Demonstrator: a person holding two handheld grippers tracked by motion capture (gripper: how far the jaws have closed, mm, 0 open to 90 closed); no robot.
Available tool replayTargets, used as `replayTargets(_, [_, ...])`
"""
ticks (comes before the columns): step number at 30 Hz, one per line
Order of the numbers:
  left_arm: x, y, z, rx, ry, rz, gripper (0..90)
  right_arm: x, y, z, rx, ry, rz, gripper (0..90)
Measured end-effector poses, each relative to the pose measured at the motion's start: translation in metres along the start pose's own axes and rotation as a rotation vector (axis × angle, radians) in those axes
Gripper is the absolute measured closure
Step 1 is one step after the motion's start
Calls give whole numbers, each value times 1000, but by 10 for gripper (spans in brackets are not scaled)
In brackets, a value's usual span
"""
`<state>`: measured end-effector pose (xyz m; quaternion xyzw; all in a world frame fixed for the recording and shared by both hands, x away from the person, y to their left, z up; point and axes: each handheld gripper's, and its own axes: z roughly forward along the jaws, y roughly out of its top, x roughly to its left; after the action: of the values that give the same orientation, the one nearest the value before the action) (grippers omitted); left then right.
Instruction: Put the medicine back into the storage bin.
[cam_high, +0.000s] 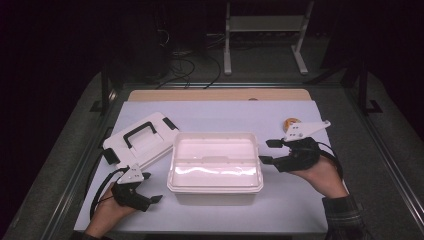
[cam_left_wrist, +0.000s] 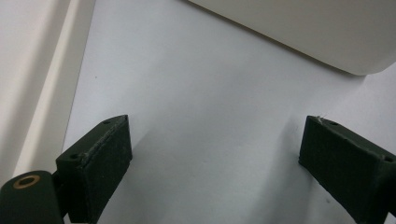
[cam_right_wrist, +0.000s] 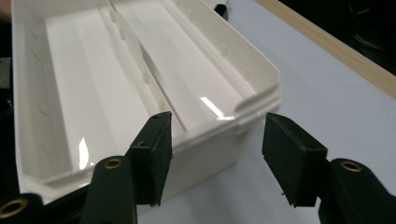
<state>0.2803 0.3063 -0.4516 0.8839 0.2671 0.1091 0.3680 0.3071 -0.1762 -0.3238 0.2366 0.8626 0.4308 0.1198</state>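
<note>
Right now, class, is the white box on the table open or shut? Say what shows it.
Open. The white box shows its bare inside with a divider, and its lid, with the black handle, lies on the table beside it.

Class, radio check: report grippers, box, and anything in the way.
Left gripper open, empty, near the box's front-left corner. Right gripper open at box right end. Lid off, lying left of box. Nothing in the way.

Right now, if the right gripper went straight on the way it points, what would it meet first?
Most likely the end wall of the open white box: the right gripper has its open jaws aimed at that rim corner, though the gap is hard to judge.
</note>
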Motion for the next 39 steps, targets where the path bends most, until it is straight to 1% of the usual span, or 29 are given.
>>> replayTargets(4, [0, 0, 0, 1, -1, 1, 84, 3, 16, 10, 27, 38, -48, 421])
replayTargets(6, [0, 0, 0, 0, 0, -1, 84, 5, 23, 15, 25, 58, -70, 421])
replayTargets(8, [0, 0, 0, 1, 0, -1, 84, 6, 31, 21, 37, 75, -90, 422])
replayTargets(12, [0, 0, 0, 1, -1, -2, 84, 11, 44, 33, 80, 111, -130, 438])
replayTargets(16, [0, 0, 0, 1, -1, -1, 84, 14, 56, 45, 118, 139, -159, 497])
replayTargets(18, [0, 0, 0, 0, -1, -1, 84, 17, 64, 54, 144, 160, -187, 539])
replayTargets(19, [0, 0, 0, 0, -1, -1, 84, 17, 64, 54, 144, 160, -187, 539])
replayTargets(23, [0, 0, 0, 0, 0, -1, 84, 24, 74, 66, 177, 192, -220, 597])
replayTargets(27, [0, 0, 0, 0, 0, -1, 84, 30, 81, 77, 222, 218, -254, 643])
replayTargets(31, [0, 0, 0, 0, 0, -1, 84, 36, 88, 90, 262, 248, -285, 670])
replayTargets(34, [0, 0, 0, 0, -1, -2, 84, 38, 91, 100, 296, 263, -299, 697])
replayTargets(36, [0, 0, 0, 0, -1, -2, 84, 38, 91, 108, 320, 276, -308, 744])
replayTargets(37, [0, 0, 0, 0, -1, -2, 84, 38, 91, 108, 320, 276, -308, 744])
replayTargets(39, [0, 0, 0, 0, -2, -2, 84, 39, 91, 111, 327, 282, -312, 771])
